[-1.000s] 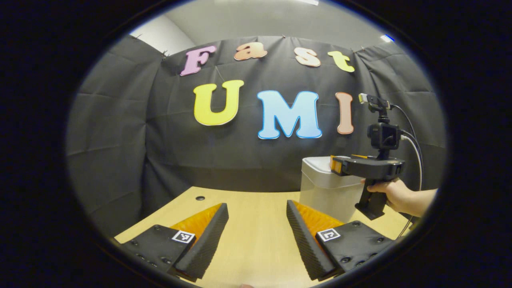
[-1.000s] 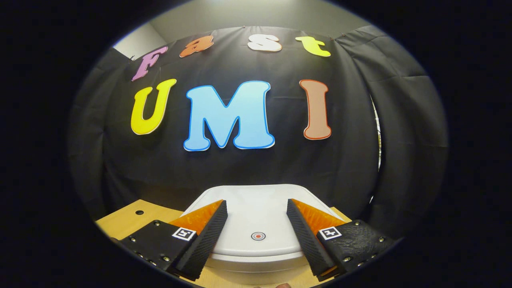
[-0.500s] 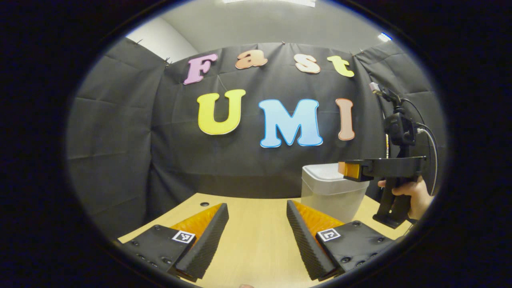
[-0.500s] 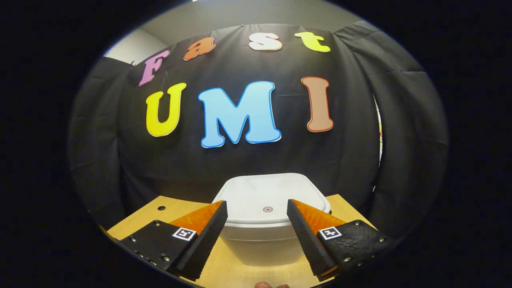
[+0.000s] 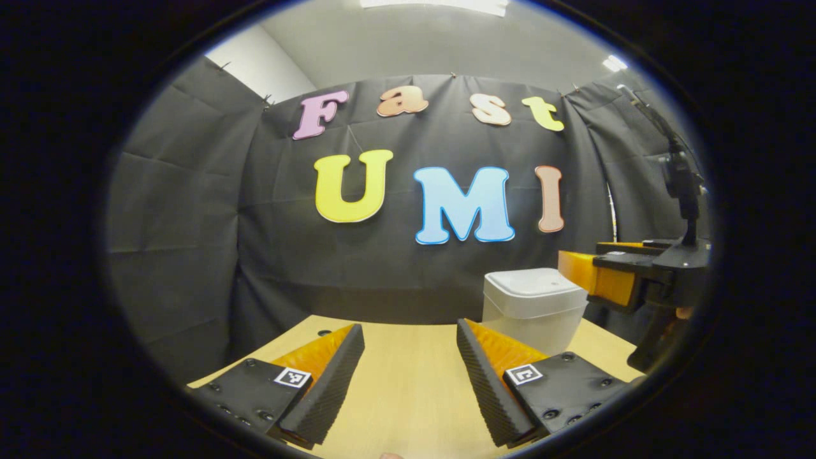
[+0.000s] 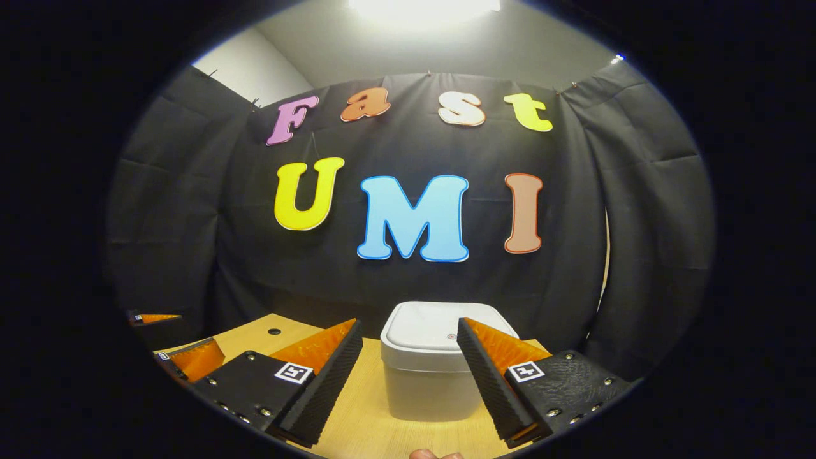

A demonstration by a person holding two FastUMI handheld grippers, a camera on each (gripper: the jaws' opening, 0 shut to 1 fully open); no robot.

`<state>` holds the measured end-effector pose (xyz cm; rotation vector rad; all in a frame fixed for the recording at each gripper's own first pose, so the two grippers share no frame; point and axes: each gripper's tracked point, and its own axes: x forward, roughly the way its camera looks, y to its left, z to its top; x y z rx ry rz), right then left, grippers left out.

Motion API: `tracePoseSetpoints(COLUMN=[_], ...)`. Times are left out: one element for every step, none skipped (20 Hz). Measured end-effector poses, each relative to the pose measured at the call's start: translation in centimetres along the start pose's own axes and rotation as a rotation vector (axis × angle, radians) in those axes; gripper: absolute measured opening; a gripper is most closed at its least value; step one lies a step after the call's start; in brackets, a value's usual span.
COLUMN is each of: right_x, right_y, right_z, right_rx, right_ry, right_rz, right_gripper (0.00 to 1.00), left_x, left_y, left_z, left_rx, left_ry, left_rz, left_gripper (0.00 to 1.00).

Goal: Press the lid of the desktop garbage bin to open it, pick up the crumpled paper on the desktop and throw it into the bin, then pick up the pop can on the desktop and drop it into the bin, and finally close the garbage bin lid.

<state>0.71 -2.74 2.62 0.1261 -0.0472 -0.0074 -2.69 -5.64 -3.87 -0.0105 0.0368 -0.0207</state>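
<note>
The white desktop bin (image 6: pixel 426 382) stands on the wooden table (image 6: pixel 357 433) with its lid (image 6: pixel 433 325) down flat. My right gripper (image 6: pixel 408 376) is open and empty, held back from the bin, which I see between its fingers. In the left gripper view the bin (image 5: pixel 532 309) stands at the right on the far part of the table (image 5: pixel 401 389). My left gripper (image 5: pixel 408 376) is open over bare wood with nothing between its fingers. The right gripper (image 5: pixel 602 277) hangs open at the right edge, level with the lid.
A small round hole (image 6: pixel 275 331) sits in the tabletop near its far left edge. The left gripper (image 6: pixel 175 338) shows at the far left of the right gripper view. The black cloth wall stands close behind the bin.
My right gripper has drawn back from above the lid, so the bin looks smaller and farther off. The left gripper has tilted up a little. The lid stays down.
</note>
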Motion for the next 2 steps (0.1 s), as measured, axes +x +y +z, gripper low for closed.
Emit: tracePoseSetpoints(right_x=[-0.27, -0.50], right_y=[0.32, 0.71], right_z=[0.05, 0.04], right_rx=[-0.007, -0.012], right_ry=[0.000, 0.001], right_rz=[0.004, 0.013], right_gripper=[0.95, 0.96], left_x=[0.02, -0.13], left_y=[0.31, 0.59], left_z=[0.10, 0.19], left_rx=[-0.005, -0.011], left_ry=[-0.001, -0.006], left_rz=[0.005, 0.011], left_gripper=[0.95, 0.95])
